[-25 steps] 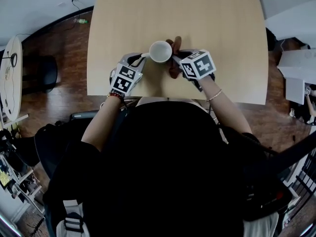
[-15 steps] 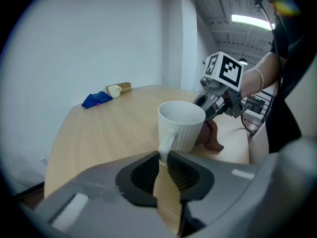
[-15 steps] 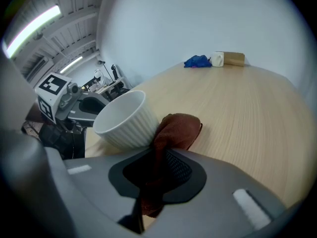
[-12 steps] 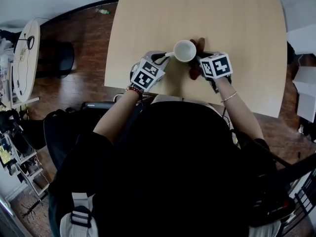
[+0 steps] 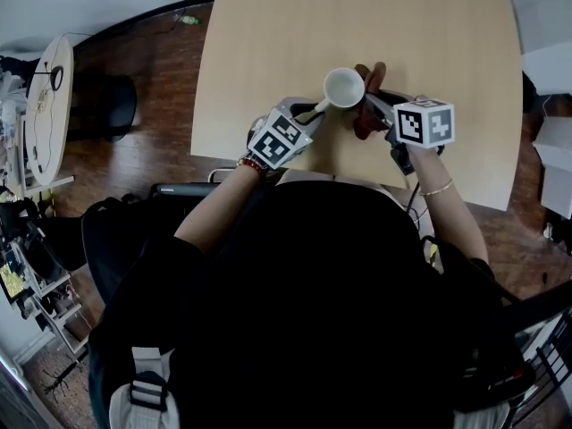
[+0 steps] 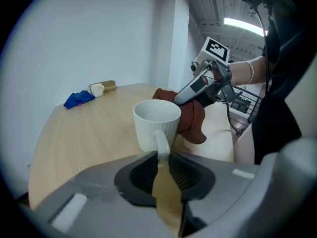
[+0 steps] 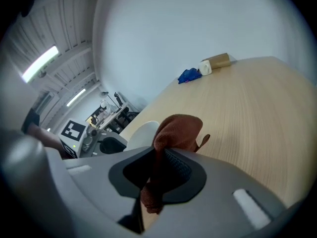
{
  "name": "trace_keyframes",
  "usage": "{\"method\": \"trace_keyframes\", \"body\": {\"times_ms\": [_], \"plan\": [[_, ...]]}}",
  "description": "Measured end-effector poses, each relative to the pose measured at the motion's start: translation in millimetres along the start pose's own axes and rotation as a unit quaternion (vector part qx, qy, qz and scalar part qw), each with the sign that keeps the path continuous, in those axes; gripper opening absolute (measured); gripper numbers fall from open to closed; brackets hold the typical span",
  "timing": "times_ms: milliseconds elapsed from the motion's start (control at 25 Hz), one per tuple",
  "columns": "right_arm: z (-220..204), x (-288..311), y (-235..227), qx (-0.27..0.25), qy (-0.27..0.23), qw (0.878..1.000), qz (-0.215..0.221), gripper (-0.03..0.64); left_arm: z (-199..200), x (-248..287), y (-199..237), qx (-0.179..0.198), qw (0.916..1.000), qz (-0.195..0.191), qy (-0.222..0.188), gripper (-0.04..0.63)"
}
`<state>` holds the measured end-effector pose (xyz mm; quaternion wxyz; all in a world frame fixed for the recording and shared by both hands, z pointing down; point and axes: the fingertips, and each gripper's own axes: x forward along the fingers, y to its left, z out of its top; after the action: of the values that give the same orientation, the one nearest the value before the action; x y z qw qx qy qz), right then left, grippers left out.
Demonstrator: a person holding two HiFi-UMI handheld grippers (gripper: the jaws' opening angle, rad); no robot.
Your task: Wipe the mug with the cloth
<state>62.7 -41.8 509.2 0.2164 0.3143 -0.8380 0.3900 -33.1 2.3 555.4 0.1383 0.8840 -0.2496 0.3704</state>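
Mug (image 5: 344,88) at upper centre, over surface (image 5: 268,43), handle pinched in left tongs (image 6: 160,168). Cloth (image 5: 365,119) clamped in right tongs (image 7: 157,177), swung rightward since previous frame, apparently against mug's right wall. Wiping stroke likely under way.

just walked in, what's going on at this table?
A person seated at a wooden table works with two handheld tools. The left tongs are shut on the handle of a white mug, steadying it. The right tongs are shut on a brown cloth, held right against the mug's side, apparently wiping it.
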Motion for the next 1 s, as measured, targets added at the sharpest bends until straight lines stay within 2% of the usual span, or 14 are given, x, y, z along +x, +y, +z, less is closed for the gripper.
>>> {"method": "trace_keyframes", "body": {"times_ms": [120,320,560,720,840,1000], "plan": [[-7.9,-1.0,4.5,0.018,-0.002,1.000,0.014,0.049,2.6,2.5,-9.3,0.010,0.9998,-0.016,0.000,0.077],[-20.3,13.5,-6.3,0.032,0.008,0.999,-0.004,0.049,7.1,8.0,-20.5,0.035,0.9987,-0.036,0.008,0.072],[-36.2,30.7,-22.7,-0.006,0.045,0.998,-0.040,0.049,13.6,14.9,-34.5,0.038,0.9979,-0.051,0.010,0.069],[-38.6,34.8,-27.0,-0.012,0.048,0.998,-0.048,0.049,16.3,15.9,-38.7,0.035,0.9978,-0.055,0.007,0.067],[-36.4,30.0,-22.5,0.001,0.036,0.999,-0.038,0.049,16.4,16.2,-39.9,0.036,0.9977,-0.058,0.008,0.067],[-25.2,13.4,-4.8,0.028,0.002,1.000,0.000,0.049,19.2,18.1,-41.7,0.040,0.9971,-0.064,0.009,0.067]]}}
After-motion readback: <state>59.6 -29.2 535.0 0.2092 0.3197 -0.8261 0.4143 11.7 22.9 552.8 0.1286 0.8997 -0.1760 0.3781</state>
